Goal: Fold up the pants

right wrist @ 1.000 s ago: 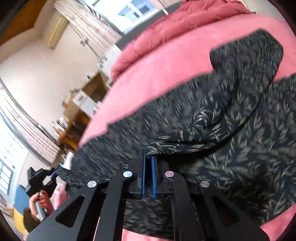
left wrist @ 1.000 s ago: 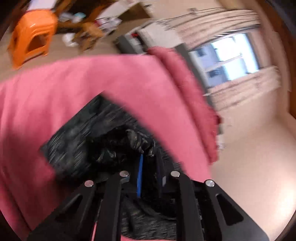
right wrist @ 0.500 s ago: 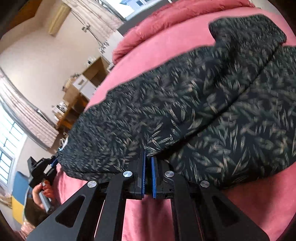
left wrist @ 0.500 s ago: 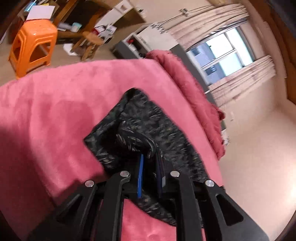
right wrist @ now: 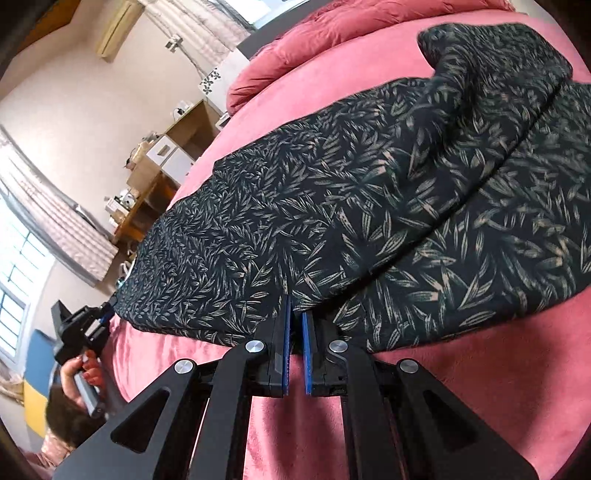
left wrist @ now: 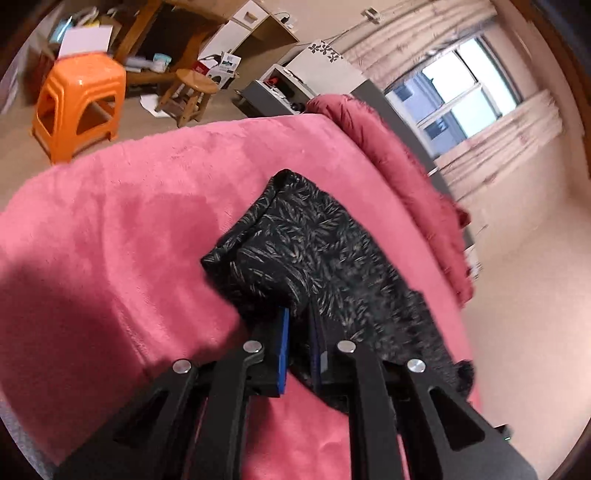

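Note:
Black pants with a pale leaf print (right wrist: 369,184) lie folded lengthwise on a pink bed cover (right wrist: 461,387). My right gripper (right wrist: 295,310) is shut on the pants' near edge, its blue pads close together with cloth between them. In the left wrist view, my left gripper (left wrist: 299,321) is shut on a bunched end of the pants (left wrist: 295,243), which lies on the pink cover (left wrist: 110,240). The left gripper (right wrist: 79,328) also shows in the right wrist view at the pants' far end, held by a hand.
A rolled pink quilt (left wrist: 399,162) lies along the bed's far side. An orange plastic stool (left wrist: 77,107), a wooden stool (left wrist: 192,88) and a cluttered desk (left wrist: 177,33) stand on the floor beyond the bed. Windows with curtains are in the background.
Both grippers have lowered the pants onto the bed. The cloth now lies flatter and spread out. Both stay shut on it.

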`<state>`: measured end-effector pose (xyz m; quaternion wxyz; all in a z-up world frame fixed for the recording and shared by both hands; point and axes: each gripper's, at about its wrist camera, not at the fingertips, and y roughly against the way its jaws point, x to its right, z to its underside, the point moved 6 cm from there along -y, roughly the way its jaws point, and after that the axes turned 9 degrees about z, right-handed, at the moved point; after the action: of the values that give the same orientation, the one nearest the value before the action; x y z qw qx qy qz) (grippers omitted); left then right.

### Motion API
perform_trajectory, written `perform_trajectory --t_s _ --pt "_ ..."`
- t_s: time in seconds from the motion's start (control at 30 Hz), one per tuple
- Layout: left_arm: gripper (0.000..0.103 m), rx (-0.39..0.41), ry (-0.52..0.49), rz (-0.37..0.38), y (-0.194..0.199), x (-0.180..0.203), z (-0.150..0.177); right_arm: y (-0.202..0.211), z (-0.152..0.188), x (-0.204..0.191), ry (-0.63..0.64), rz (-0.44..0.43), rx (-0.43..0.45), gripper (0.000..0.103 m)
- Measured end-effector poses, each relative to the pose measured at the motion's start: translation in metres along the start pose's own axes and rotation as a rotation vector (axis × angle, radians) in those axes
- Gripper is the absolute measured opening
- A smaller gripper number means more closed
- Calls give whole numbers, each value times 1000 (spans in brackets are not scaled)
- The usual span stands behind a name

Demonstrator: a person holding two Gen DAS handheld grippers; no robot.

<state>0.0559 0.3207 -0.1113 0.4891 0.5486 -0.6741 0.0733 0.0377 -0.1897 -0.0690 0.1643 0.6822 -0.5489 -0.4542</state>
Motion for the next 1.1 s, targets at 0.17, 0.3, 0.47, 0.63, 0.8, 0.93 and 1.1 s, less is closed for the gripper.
perform_trajectory --t_s 0.17,0.3,0.47,0.63,0.8,0.93,1.1 --pt "30 47 -47 -89 17 5 3 5 -5 -7 15 17 17 21" --pt "52 196 -90 -132 45 18 -4 20 -10 -7 33 95 76 44" --pt "61 203 -220 -92 35 60 8 54 -26 20 -1 227 196 44" --pt "66 29 -381 42 -21 116 46 72 -62 56 -128 262 264 44" --pt "67 -83 -503 142 -63 154 80 81 -106 132 -388 241 313 44" --pt "69 -137 -547 142 -85 160 101 84 -128 188 -567 175 336 41" --pt "75 -123 -541 171 -74 158 108 65 -149 218 -647 127 305 37"
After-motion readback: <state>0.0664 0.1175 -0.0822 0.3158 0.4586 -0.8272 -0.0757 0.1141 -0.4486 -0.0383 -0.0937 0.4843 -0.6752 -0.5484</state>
